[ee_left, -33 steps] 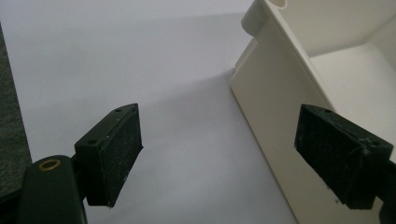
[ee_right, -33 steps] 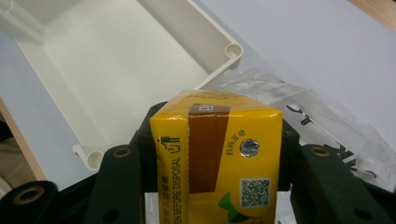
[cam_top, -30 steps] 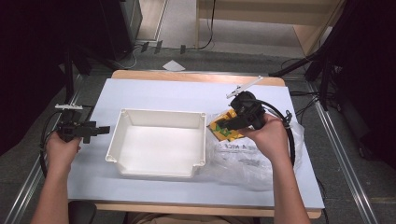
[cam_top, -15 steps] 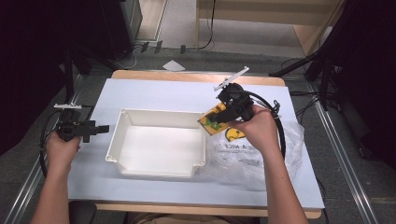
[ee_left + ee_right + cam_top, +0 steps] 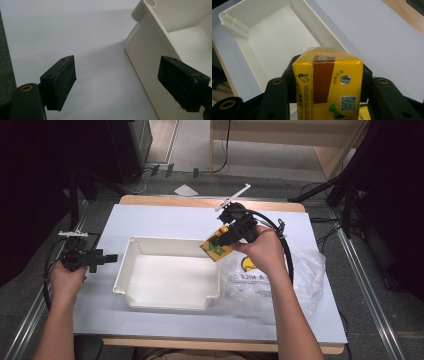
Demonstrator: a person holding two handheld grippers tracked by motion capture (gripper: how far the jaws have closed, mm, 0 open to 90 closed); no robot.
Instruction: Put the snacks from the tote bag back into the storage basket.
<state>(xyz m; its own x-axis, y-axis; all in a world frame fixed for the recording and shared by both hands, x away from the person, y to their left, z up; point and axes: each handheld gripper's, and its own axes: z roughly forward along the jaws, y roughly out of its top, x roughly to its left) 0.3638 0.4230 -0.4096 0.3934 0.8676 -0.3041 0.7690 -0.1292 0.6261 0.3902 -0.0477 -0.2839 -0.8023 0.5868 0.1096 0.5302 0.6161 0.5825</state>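
While the right tool [image 5: 220, 240] clamps a yellow drink carton [image 5: 216, 247] between its jaws, the carton hangs tilted over the far right corner of a white plastic bin [image 5: 131, 251] on the pale blue surface [image 5: 165, 220]. In the right gripper view the carton [image 5: 328, 82], with its brown strip, foil straw seal and QR code, sits squarely between the black jaws, blocking part of the view of the bin [image 5: 249, 17] beneath it. Just right of the bin, a crumpled clear plastic bag [image 5: 305, 275] with dark printed lettering lies under the person's right forearm. A black cable [image 5: 287, 251] loops from the right tool over that bag. The left tool [image 5: 106, 258] rests on the surface just beside the bin's left wall, its jaws spread wide with nothing between them; in the left gripper view the bin's outer wall [image 5: 147, 62] stands in front of the jaws. A scrap of white paper [image 5: 186, 190] lies on the floor beyond the surface.
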